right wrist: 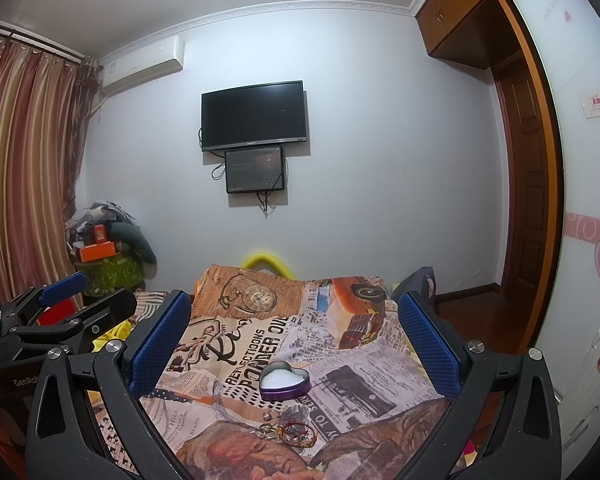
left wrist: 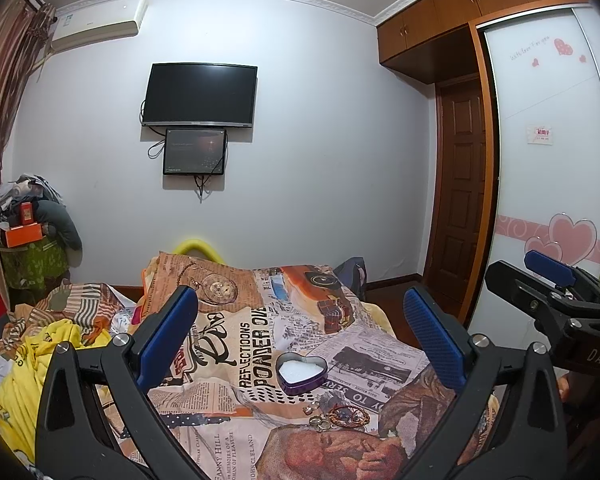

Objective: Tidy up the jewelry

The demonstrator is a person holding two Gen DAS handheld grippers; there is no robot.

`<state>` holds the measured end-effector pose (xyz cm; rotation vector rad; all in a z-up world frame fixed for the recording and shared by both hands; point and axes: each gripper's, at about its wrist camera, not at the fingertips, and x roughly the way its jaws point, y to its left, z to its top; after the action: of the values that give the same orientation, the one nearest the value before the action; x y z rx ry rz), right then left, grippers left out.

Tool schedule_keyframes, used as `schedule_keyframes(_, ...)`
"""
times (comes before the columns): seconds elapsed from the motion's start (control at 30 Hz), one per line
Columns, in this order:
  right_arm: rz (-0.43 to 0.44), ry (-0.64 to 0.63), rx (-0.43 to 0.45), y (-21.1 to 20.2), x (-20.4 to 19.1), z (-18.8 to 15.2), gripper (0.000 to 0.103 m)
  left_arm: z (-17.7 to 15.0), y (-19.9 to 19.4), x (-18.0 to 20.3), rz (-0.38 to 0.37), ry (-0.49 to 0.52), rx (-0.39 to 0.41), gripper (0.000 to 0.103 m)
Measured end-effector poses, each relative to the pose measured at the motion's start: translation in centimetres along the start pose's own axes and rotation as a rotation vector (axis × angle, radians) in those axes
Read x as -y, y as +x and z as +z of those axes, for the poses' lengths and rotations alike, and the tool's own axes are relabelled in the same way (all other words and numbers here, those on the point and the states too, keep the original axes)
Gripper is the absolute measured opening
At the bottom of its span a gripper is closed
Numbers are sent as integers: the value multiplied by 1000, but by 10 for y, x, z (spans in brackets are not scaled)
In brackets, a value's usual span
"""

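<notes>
A purple heart-shaped tin (left wrist: 301,373) (right wrist: 284,381) with a white lining lies open on a newspaper-print cloth (left wrist: 260,332) (right wrist: 260,340). Just in front of it sits a small heap of jewelry: rings (left wrist: 318,422) (right wrist: 267,430) and a red beaded bracelet (left wrist: 348,416) (right wrist: 298,434). My left gripper (left wrist: 300,336) is open, held above the cloth with the tin between its blue pads. My right gripper (right wrist: 294,340) is open too, framing the same tin. Nothing is held. Each gripper shows at the edge of the other's view.
The cloth covers a bed with yellow fabric (left wrist: 40,360) and crumpled bedding at its left. A TV (left wrist: 200,96) hangs on the far wall. A wardrobe with heart stickers (left wrist: 556,160) and a wooden door (left wrist: 460,200) stand at the right. A white suitcase (right wrist: 588,380) stands right.
</notes>
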<state>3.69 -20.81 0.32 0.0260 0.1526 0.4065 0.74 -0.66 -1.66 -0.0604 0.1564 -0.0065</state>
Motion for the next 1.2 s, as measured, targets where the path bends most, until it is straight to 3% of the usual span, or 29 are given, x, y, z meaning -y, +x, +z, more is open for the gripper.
schedule_keyframes(1.2,5,0,-8,3,-9,-2,103,6,-3,1,2,-4,-6,103)
